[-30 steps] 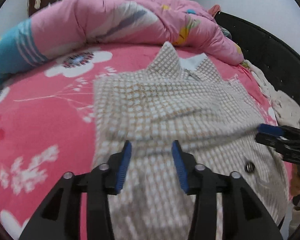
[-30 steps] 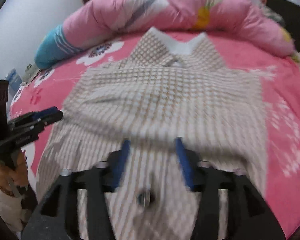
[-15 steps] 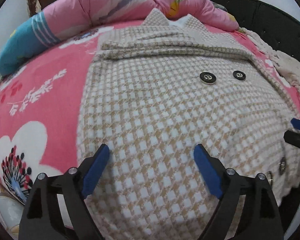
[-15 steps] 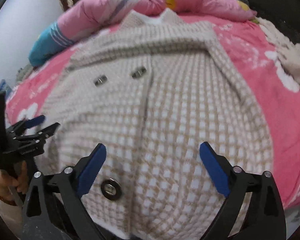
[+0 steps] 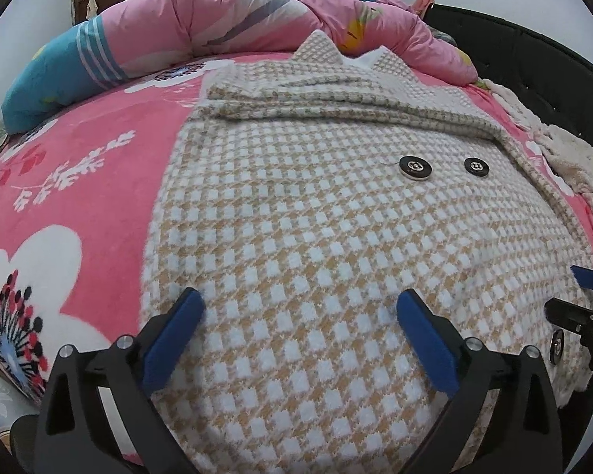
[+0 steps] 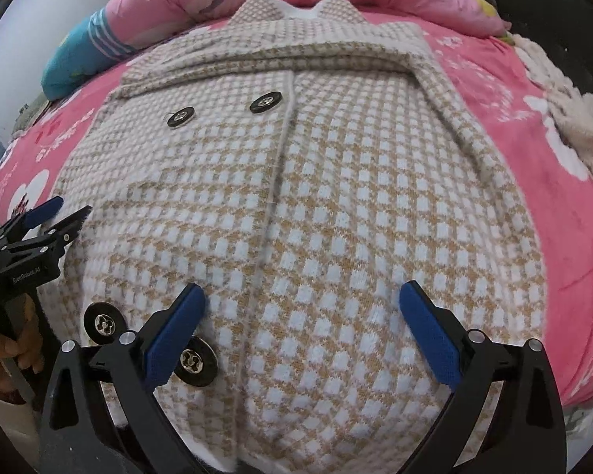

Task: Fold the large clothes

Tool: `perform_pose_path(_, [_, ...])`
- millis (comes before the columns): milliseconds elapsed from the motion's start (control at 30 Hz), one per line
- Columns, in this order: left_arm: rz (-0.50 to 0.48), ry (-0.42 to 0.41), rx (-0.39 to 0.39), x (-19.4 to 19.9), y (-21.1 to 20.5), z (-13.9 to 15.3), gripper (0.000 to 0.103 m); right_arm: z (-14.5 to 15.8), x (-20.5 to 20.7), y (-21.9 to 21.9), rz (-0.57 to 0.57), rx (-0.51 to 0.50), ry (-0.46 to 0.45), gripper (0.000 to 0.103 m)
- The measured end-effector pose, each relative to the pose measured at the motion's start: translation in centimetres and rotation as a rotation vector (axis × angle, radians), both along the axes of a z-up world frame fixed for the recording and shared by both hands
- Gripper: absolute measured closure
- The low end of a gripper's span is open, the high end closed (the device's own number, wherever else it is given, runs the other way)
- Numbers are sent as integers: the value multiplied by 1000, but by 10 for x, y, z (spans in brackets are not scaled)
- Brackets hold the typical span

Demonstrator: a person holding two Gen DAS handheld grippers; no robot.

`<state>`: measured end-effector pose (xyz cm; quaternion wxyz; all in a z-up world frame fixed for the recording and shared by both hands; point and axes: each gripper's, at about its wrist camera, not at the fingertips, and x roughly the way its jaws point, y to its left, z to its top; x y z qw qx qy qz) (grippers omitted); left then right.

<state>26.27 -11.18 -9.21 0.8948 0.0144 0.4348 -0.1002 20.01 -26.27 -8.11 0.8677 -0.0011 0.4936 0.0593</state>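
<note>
A beige and white houndstooth coat (image 5: 316, 217) lies front up on the pink bed, collar at the far end, sleeves folded across the chest, black and silver buttons showing. It also fills the right wrist view (image 6: 316, 197). My left gripper (image 5: 298, 316) is open and empty, low over the coat's lower left part. My right gripper (image 6: 302, 310) is open and empty over the lower hem near two buttons (image 6: 195, 361). The left gripper also shows at the left edge of the right wrist view (image 6: 57, 211); the right gripper shows at the right edge of the left wrist view (image 5: 573, 292).
A pink flowered sheet (image 5: 79, 181) covers the bed. A rolled pink and blue quilt (image 5: 217, 27) lies along the far side. A cream fluffy garment (image 5: 565, 158) lies at the right edge next to a black headboard (image 5: 553, 63).
Both grippers have opened wide and come down toward the near hem. The coat now lies flat and still; a second ago it was moving and blurred.
</note>
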Motion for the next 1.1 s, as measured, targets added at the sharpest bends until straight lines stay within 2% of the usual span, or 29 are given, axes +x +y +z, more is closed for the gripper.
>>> perform_pose_path(233, [-9,-15,-7,-1,1,2,6,-1,-1,-6,-13,24,12,8])
perform_pose_path(333, [-11,-51,-41,-6,5,8,6,-2,-1,-8,-17,27,7,8])
perform_pose_path(400, [-19,-106,-71,-15,9,15,6,-2,-1,-10,-22,32,10,8])
perform_pose_path(500, [-21,-156,-68,-30,13,21,6,-2,0,-11,-24,38,14,8])
perform_pose_path(667, [-13,-172,-86,-60,29,19,6,-2,1,-13,-25,36,2,8])
perform_pose_path(933, [36,-147,-18,-109,54,-4,6,-7,-2,-9,-27,25,-5,8])
perform_pose_path(1100, [56,-167,18,-136,69,-11,6,-6,-3,-7,-23,24,-8,8])
